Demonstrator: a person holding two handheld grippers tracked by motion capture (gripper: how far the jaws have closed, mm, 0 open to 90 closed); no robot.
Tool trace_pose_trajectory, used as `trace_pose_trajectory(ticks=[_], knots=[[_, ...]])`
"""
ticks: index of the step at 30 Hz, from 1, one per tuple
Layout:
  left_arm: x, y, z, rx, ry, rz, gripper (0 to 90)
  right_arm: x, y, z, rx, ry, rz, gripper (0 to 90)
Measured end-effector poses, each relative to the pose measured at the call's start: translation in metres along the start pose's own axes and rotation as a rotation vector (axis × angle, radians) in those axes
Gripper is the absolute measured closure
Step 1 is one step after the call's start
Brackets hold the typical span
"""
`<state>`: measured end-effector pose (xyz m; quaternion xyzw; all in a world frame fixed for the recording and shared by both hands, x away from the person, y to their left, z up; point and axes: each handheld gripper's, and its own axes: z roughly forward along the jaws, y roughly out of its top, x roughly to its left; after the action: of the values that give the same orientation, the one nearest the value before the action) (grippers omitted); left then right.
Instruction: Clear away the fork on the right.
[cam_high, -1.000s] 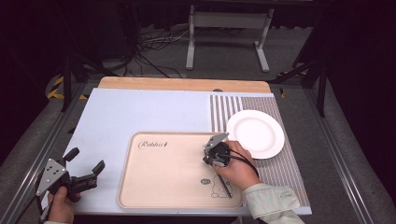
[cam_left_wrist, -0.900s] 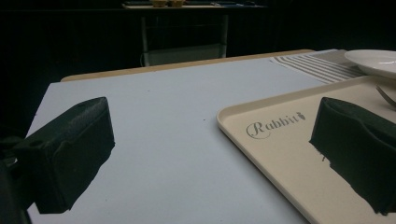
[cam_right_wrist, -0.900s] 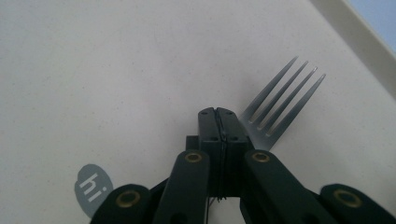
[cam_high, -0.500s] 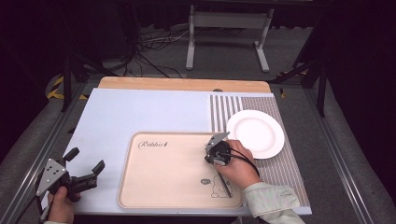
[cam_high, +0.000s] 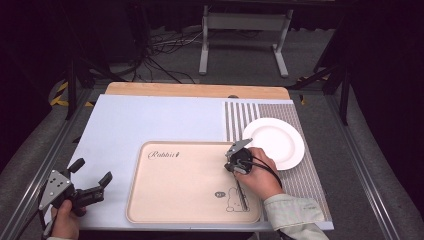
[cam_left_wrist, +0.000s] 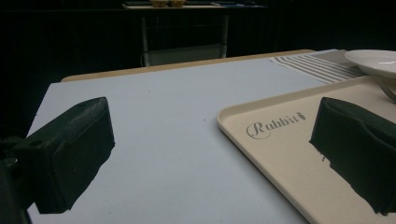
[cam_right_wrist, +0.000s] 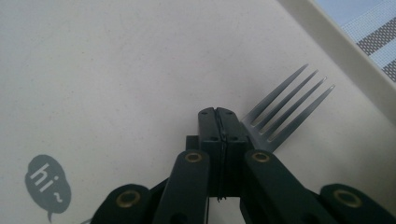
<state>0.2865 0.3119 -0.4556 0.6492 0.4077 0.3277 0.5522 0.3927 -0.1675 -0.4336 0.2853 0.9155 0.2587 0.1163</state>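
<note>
A beige tray (cam_high: 135, 200) printed with "Rabbit" lies on the pale blue mat (cam_high: 150, 120). A metal fork (cam_high: 243, 197) lies on the tray's right part, handle toward the person. My right gripper (cam_high: 239, 159) points down over the fork's head. In the right gripper view its jaws (cam_right_wrist: 218, 114) are pressed together, and the fork (cam_right_wrist: 289, 105) tines stick out from behind them on the tray (cam_right_wrist: 116, 70). I cannot tell whether they touch it. My left gripper (cam_high: 92, 171) hovers open and empty left of the tray, and the left gripper view (cam_left_wrist: 215, 154) looks across the tray (cam_left_wrist: 280, 158).
A white plate (cam_high: 274, 142) sits on a striped placemat (cam_high: 240, 120) just right of the tray and shows at the far right (cam_left_wrist: 373, 60) of the left gripper view. A wooden strip (cam_high: 195, 90) runs along the table's far edge. Dark floor with cables and a stand lies beyond.
</note>
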Motion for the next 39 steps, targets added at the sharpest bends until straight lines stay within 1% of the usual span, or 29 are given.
trace_pose_trajectory(ticks=[4,9,13,19,25,29,31,32,34,35,36,37,38,39], knots=[[0.0,0.0,0.0,0.001,0.0,-0.001,0.3,-0.003,-0.002,-0.001,0.0,-0.01,0.022,90.0],[0.0,0.0,0.0,0.0,0.001,-0.001,0.3,-0.006,-0.004,-0.002,0.002,-0.013,0.027,90.0],[0.0,0.0,0.0,0.001,-0.001,-0.001,0.3,-0.01,-0.006,-0.004,0.004,-0.021,0.049,90.0],[0.0,0.0,0.0,0.002,0.0,-0.001,0.3,-0.014,-0.01,-0.006,0.007,-0.03,0.061,90.0],[0.0,0.0,0.001,0.002,0.0,0.003,0.3,-0.016,-0.012,-0.008,0.008,-0.034,0.072,90.0],[0.0,0.0,0.001,0.003,0.0,0.003,0.3,-0.017,-0.012,-0.009,0.003,-0.038,0.071,90.0],[0.0,0.0,0.001,0.003,0.0,0.003,0.3,-0.017,-0.012,-0.01,-0.006,-0.036,0.08,89.4],[0.0,-0.001,0.001,0.003,0.001,0.003,0.3,-0.017,-0.012,-0.011,-0.017,-0.038,0.076,88.5],[0.0,-0.001,0.001,0.004,0.0,0.003,0.3,-0.017,-0.01,-0.015,-0.041,-0.03,0.076,84.3],[0.0,0.0,0.001,0.003,0.0,0.003,0.3,-0.016,-0.009,-0.019,-0.062,-0.026,0.087,79.1],[0.0,0.0,0.001,0.003,0.0,0.003,0.3,-0.016,-0.007,-0.025,-0.106,-0.022,0.083,67.8],[0.0,0.0,0.001,0.003,0.0,0.003,0.3,-0.016,-0.007,-0.025,-0.106,-0.022,0.083,67.8],[0.0,0.0,0.001,0.003,-0.001,0.003,0.3,-0.016,-0.006,-0.028,-0.131,-0.022,0.078,59.0],[0.0,-0.001,0.001,0.003,-0.001,0.001,0.3,-0.015,-0.005,-0.031,-0.159,-0.019,0.08,47.2]])
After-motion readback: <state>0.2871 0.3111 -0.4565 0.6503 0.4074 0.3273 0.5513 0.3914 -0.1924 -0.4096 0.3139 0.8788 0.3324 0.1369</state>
